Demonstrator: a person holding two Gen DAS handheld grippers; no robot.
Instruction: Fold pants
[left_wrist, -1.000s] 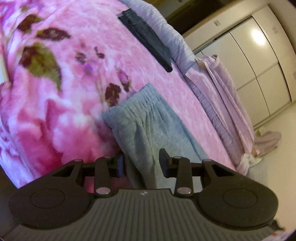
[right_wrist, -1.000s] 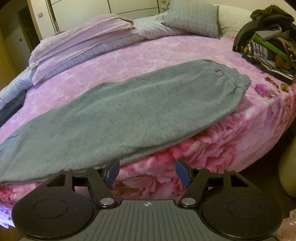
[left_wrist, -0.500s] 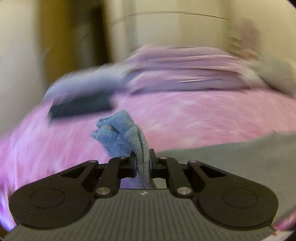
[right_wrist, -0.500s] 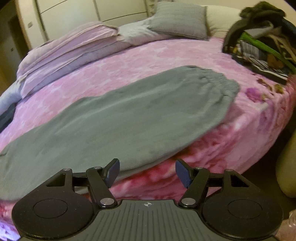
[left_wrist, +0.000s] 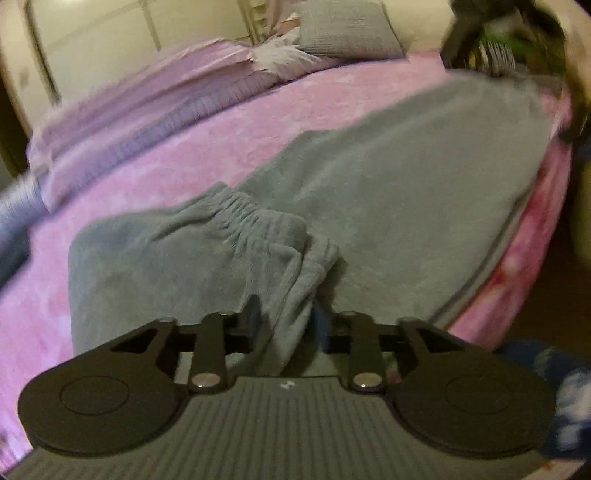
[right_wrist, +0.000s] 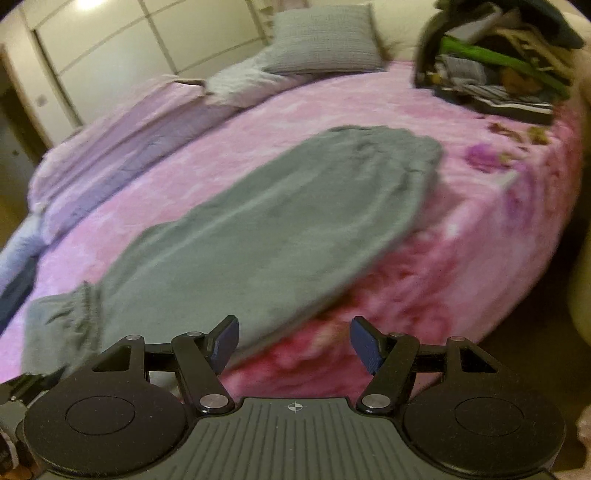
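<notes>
Here the left gripper (left_wrist: 284, 317) has a bunched fold of the grey pants (left_wrist: 388, 192) between its fingers (left_wrist: 251, 314); its jaws have just been opening and now stand partly apart, and blur hides whether the pads still press the cloth. The cuff end (left_wrist: 236, 210), with its gathered elastic, lies doubled back on the pants just beyond that gripper, while the rest of the garment stretches away to the far right along the near edge of the bed (left_wrist: 325, 99). The right gripper (right_wrist: 293, 341) hangs with jaws wide and nothing between them, over the near side of the pink floral blanket (right_wrist: 461, 236), with the pants' near hem just past its left finger (right_wrist: 223, 341). In that view the pants (right_wrist: 277, 221) run from near left to far right, the folded cuff (right_wrist: 62, 321) at the near left. Beyond them, folded lilac bedding (right_wrist: 122, 136) lies along the far left, a grey pillow (right_wrist: 325, 40) sits at the far edge, and a pile of clothes (right_wrist: 495, 74) at the far right. White wardrobe doors (right_wrist: 110, 40) stand behind the bed.
</notes>
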